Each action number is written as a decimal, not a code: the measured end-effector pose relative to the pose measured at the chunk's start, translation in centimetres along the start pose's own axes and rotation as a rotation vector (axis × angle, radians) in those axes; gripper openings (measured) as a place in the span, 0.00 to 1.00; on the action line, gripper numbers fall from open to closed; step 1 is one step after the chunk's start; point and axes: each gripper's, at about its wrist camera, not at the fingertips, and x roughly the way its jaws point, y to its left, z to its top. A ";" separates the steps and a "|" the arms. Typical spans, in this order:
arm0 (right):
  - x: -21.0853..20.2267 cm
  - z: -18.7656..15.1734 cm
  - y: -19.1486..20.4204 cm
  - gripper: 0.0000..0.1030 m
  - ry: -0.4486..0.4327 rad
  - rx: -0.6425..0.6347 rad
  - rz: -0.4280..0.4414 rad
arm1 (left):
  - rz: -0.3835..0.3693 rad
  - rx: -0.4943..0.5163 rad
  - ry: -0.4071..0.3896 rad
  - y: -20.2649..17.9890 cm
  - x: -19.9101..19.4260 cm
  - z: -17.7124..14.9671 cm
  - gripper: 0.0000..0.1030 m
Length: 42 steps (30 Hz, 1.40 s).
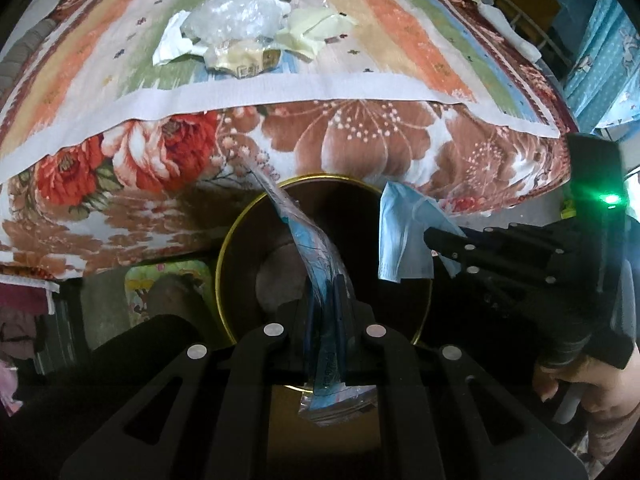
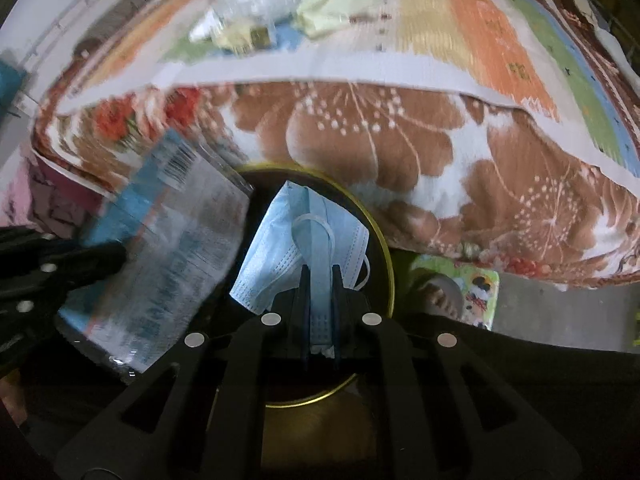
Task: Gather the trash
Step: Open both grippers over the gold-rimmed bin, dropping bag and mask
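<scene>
Below the bed (image 1: 280,148), left gripper (image 1: 324,304) clamps wrapper (image 1: 312,248), right gripper (image 2: 320,292) pinches mask (image 2: 280,240) over bin (image 1: 224,248).

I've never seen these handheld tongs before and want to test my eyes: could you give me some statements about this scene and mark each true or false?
1. The right tongs pinch a light blue pleated face mask. True.
2. The left tongs are empty. False: they grip a clear and blue plastic wrapper.
3. Both items hang over a round dark bin with a gold rim. True.
4. The striped bedcover is free of litter. False: a pile of crumpled clear plastic and paper scraps lies on it.
</scene>
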 end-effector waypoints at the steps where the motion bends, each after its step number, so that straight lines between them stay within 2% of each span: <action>1: 0.6 0.1 -0.1 0.08 0.023 0.006 0.011 | 0.009 -0.005 0.004 0.1 0.2 0.0 0.08; 5: 1.7 0.2 -0.6 0.09 0.056 0.046 0.031 | 0.005 -0.033 0.029 0.6 0.9 0.3 0.08; 6: 1.8 0.3 -0.6 0.09 0.057 0.049 0.033 | 0.008 -0.039 0.029 0.7 0.9 0.4 0.11; 7: 1.8 0.2 -0.6 0.11 0.056 0.051 0.031 | 0.011 -0.047 0.029 0.8 1.0 0.5 0.18; 9: 1.6 0.2 -0.6 0.28 0.049 0.053 0.029 | 0.023 -0.068 0.021 1.2 0.9 0.6 0.33; 10: 1.5 0.2 -0.6 0.30 0.041 0.053 0.030 | 0.028 -0.075 0.016 1.3 0.8 0.7 0.37; 14: 1.2 0.2 -0.7 0.41 0.026 0.057 0.035 | 0.048 -0.104 -0.024 1.9 0.1 0.9 0.42; 20: 0.7 0.3 -0.3 0.49 -0.007 0.038 0.033 | 0.077 -0.117 -0.057 2.2 -0.3 1.2 0.45; 22: 0.5 0.3 -0.3 0.52 -0.016 0.035 0.032 | 0.091 -0.119 -0.075 2.3 -0.6 1.3 0.52; 27: 0.0 0.5 0.1 0.59 -0.038 0.024 0.038 | 0.112 -0.113 -0.103 2.4 -1.2 1.5 0.60; 29: -0.1 0.8 0.0 0.66 -0.038 0.027 0.064 | 0.120 -0.124 -0.115 2.7 -1.6 1.8 0.65; 31: -0.4 1.3 -0.3 0.68 -0.049 0.038 0.089 | 0.130 -0.136 -0.132 2.9 -1.9 1.9 0.71; 33: -0.9 1.8 -0.3 0.73 -0.076 0.026 0.074 | 0.129 -0.149 -0.161 3.1 -2.4 1.9 0.82; 37: -2.0 2.7 0.0 0.83 -0.124 -0.011 0.048 | 0.134 -0.194 -0.219 3.7 -3.5 2.3 0.94; 40: -2.9 3.1 0.1 0.88 -0.161 -0.025 0.061 | 0.186 -0.225 -0.289 4.1 -4.5 2.6 0.95; 42: -3.8 3.5 0.4 0.92 -0.198 -0.052 0.057 | 0.190 -0.232 -0.328 4.4 -5.4 3.1 0.95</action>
